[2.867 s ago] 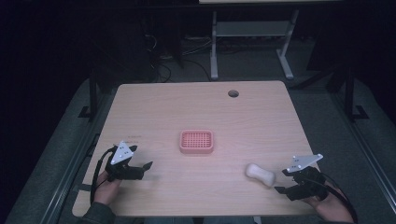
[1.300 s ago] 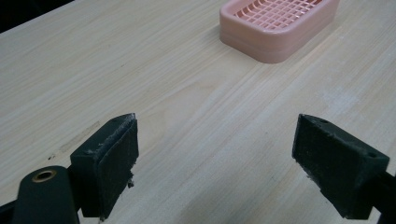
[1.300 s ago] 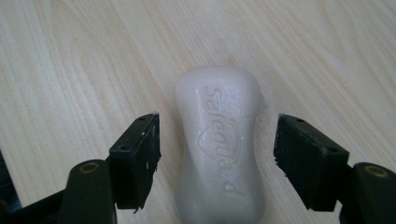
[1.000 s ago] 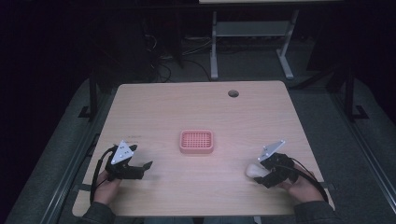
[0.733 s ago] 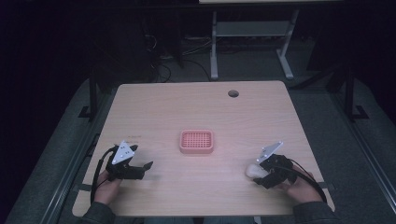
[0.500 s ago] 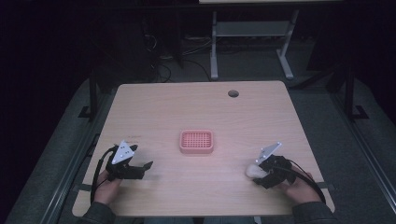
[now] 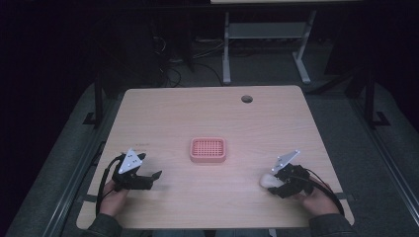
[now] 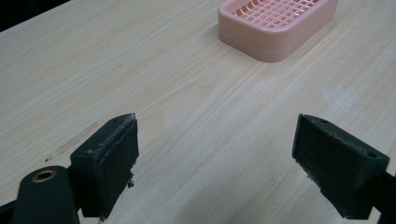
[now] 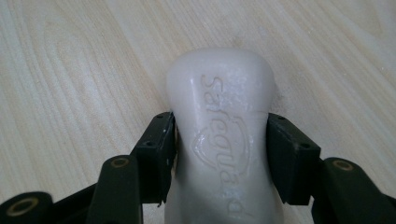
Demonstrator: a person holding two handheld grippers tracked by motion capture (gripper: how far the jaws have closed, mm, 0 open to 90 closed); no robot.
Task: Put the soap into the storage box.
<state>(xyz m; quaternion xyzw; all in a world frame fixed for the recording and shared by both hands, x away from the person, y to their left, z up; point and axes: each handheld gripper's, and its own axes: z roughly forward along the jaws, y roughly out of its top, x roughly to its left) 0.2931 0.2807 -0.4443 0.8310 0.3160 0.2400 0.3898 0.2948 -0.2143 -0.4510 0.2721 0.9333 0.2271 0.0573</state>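
Your right claw (image 9: 219, 154) has just been closing, and its pads now press both sides of the white soap bar (image 9: 219, 135), which lies flat on the wooden surface (image 7: 207, 123) near your right front edge. Since a few seconds ago your right hand has come in over the bar, so the grasp looks made and the lift comes next, probably toward the pink soap dish (image 7: 208, 150) at the middle. Your left claw (image 8: 215, 158) stands wide open with nothing between its pads, resting near the left front edge.
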